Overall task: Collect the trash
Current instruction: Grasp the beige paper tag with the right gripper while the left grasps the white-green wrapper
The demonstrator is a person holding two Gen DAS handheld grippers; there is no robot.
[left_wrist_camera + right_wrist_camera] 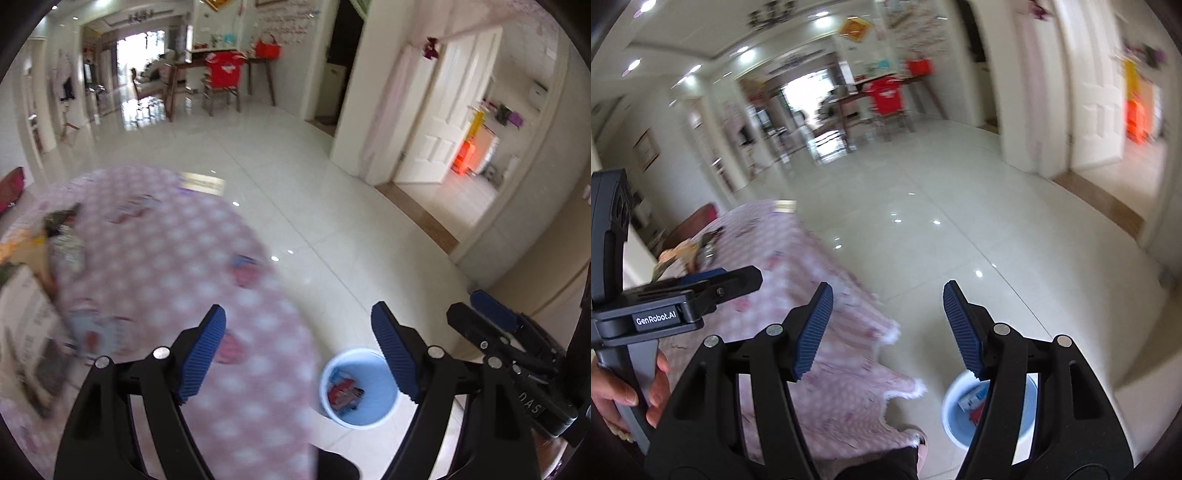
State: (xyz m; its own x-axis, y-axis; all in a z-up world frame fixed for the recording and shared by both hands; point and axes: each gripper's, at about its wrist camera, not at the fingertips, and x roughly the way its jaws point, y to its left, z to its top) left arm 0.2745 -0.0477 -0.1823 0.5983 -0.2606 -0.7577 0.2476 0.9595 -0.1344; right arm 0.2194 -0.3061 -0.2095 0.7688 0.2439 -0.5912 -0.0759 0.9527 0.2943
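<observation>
Blue bin (360,387) on the tiled floor (295,177), wrappers (343,395) inside.
Left tongs (299,354) and right tongs (886,328) gape empty above it, beside the pink-clothed bench (166,277).

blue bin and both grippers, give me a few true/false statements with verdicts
1. The blue bin stands on the floor beside the table. True.
2. The bin is empty. False: wrappers lie inside it.
3. The left gripper grips a wrapper. False: its jaws stand open with nothing between them.
4. The right gripper is open and holds nothing. True.
5. The table has a plain green cloth. False: it is pink with white dots.
</observation>
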